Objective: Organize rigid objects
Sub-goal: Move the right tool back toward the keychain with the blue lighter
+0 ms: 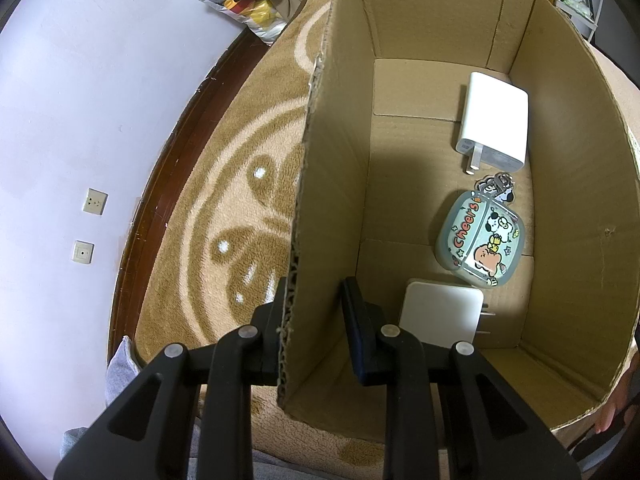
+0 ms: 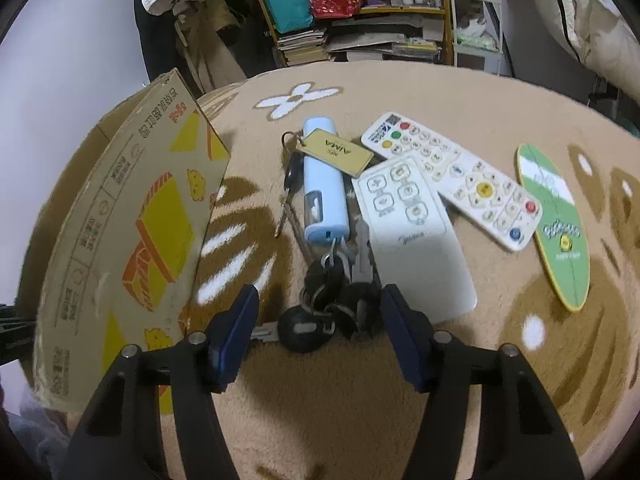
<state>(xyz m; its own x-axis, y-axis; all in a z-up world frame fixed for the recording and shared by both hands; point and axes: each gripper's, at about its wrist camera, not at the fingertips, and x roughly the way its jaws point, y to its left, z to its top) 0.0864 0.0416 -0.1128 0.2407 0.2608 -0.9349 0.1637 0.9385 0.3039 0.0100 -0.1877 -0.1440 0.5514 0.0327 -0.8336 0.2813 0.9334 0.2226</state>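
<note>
An open cardboard box (image 1: 568, 216) stands on a tan patterned blanket (image 1: 224, 208). Inside lie a white charger (image 1: 494, 128), a cartoon-printed earbud case (image 1: 480, 236) and a second white charger (image 1: 440, 316). My left gripper (image 1: 316, 292) straddles the box's left wall, shut on it, with one finger outside and one inside. In the right wrist view the box (image 2: 132, 240) is at the left. My right gripper (image 2: 320, 308) is open low over a bunch of black keys (image 2: 332, 304), which lies between its fingers. Beyond lie a blue cylinder case (image 2: 324, 188), a gold key tag (image 2: 336, 152), two white remotes (image 2: 412, 224) (image 2: 456, 176) and a green oval pad (image 2: 556, 216).
A dark wooden rim (image 1: 160, 184) borders the blanket, with a pale wall and sockets (image 1: 95, 201) beyond. A plastic bag (image 1: 248, 8) lies past the box. Shelves of books and bags (image 2: 360, 40) stand behind the blanket. A bare stretch of blanket lies near the right gripper.
</note>
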